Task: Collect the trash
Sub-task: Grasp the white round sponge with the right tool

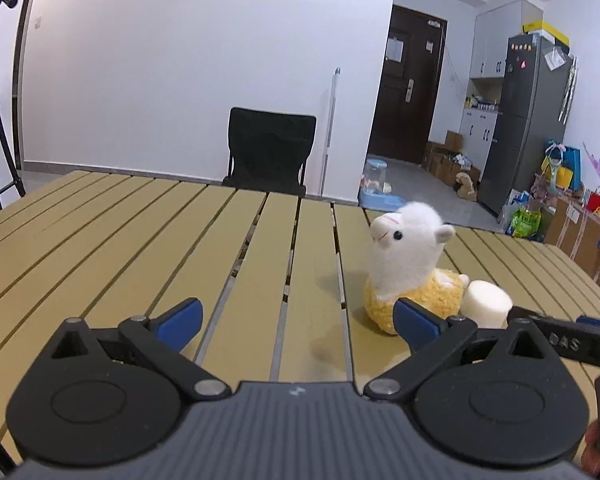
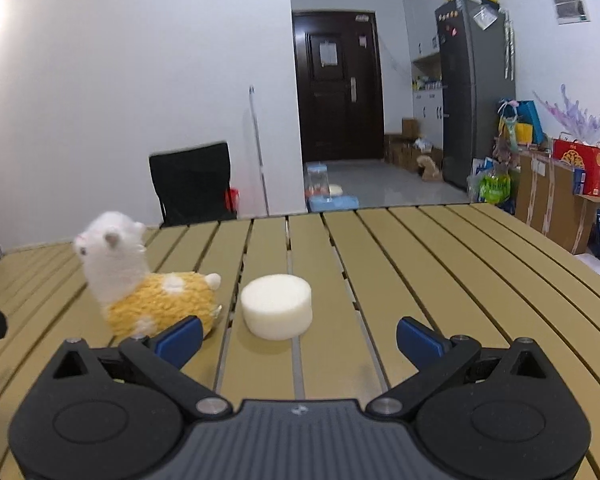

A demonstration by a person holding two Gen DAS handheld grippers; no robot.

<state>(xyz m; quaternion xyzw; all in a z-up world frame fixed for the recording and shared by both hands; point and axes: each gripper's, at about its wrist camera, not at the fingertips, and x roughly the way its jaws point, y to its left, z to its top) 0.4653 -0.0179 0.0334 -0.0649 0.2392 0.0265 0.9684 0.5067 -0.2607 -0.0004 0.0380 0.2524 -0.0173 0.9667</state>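
Right gripper (image 2: 298, 338): jaws wide open, empty, low centre frame. Left gripper (image 1: 298, 322): likewise open, empty. White foam disc (image 2: 277, 306): frame centre on slatted table (image 2: 440, 280), beside alpaca plush (image 2: 148, 284), possibly touching.

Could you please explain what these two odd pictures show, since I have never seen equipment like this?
There is no robot arm: a person holds a two-finger gripper in each hand, and a fisheye camera on each looks forward along its blue-tipped fingers. One picture comes from the left gripper, the other from the right gripper. Both are open and hold nothing. On the slatted table sit a plush alpaca and, beside it, a white foam disc, which lies just ahead of the right gripper. A black chair stands behind.
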